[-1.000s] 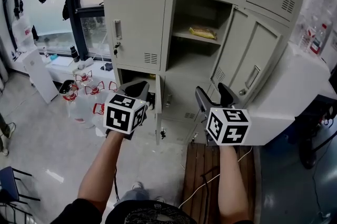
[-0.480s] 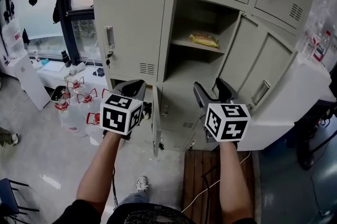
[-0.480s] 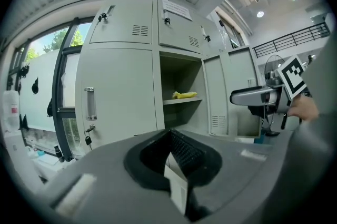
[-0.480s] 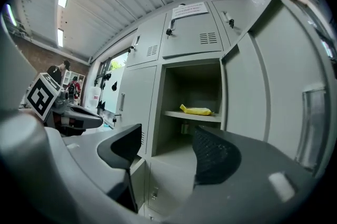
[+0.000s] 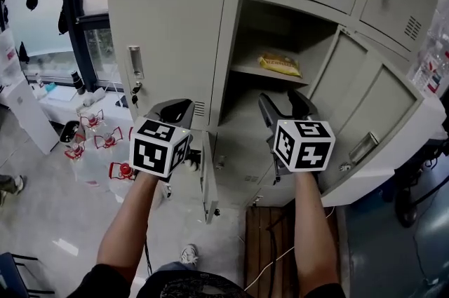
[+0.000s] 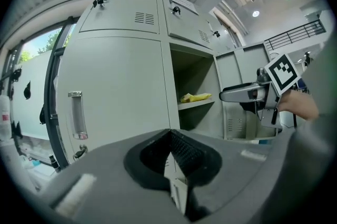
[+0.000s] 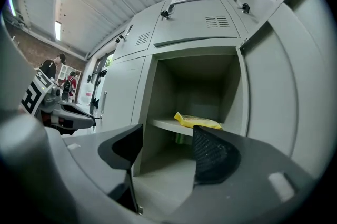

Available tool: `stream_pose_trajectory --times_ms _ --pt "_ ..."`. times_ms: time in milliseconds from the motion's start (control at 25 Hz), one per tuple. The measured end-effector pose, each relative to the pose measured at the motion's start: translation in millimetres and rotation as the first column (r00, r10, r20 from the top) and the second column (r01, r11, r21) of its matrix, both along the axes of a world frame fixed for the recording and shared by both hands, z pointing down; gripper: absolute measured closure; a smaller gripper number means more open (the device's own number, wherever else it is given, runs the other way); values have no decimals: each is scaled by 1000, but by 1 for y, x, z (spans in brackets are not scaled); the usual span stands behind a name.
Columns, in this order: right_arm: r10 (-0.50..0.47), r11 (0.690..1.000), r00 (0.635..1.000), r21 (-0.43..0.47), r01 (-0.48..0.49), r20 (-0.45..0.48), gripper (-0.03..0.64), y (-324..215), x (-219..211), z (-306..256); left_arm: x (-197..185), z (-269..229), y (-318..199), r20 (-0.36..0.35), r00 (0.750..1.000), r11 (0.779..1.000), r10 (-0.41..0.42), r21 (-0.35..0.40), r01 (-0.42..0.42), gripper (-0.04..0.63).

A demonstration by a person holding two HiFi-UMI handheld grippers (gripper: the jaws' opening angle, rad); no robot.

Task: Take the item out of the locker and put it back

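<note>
The locker (image 5: 168, 30) is a grey bank of steel compartments. 1 compartment stands open, its door (image 5: 372, 114) swung out to the right. Inside, a yellow packet (image 5: 279, 64) lies flat on the shelf (image 5: 242, 70), toward the right side, untouched by either tool.

The left gripper (image 5: 175, 107) is held in front of the closed door left of the open compartment. In the left gripper view its 2 jaws meet at the tips, with nothing pinched between them. A handle (image 5: 135, 62) with a key below it sits on that closed door.

The right gripper (image 5: 286, 106) hovers in front of the open compartment, below the shelf and well short of the packet. In the right gripper view its jaws stand apart and empty, and the packet shows beyond the gap between them, on the shelf edge.

Below the left gripper a narrow lower door (image 5: 208, 177) hangs ajar, edge-on to the head camera. On the floor to the left stand several clear bottles (image 5: 98, 142) with red caps, beside a window (image 5: 98, 44). A wooden board (image 5: 266, 233) lies on the floor under the right forearm. In the right gripper view a person (image 7: 52, 66) stands far off at the left.
</note>
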State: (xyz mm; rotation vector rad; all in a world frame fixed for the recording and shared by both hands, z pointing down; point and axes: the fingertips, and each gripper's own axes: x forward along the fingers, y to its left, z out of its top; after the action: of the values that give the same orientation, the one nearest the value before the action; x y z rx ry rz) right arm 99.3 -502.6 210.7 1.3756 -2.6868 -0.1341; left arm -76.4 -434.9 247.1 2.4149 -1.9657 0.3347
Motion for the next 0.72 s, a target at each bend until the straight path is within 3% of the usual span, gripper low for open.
stream_pose_trajectory --times_ms 720 --pt "37 998 991 54 -31 -127 362 -84 -43 -17 -11 -15 -54 12 997 997 71 34 -71 594"
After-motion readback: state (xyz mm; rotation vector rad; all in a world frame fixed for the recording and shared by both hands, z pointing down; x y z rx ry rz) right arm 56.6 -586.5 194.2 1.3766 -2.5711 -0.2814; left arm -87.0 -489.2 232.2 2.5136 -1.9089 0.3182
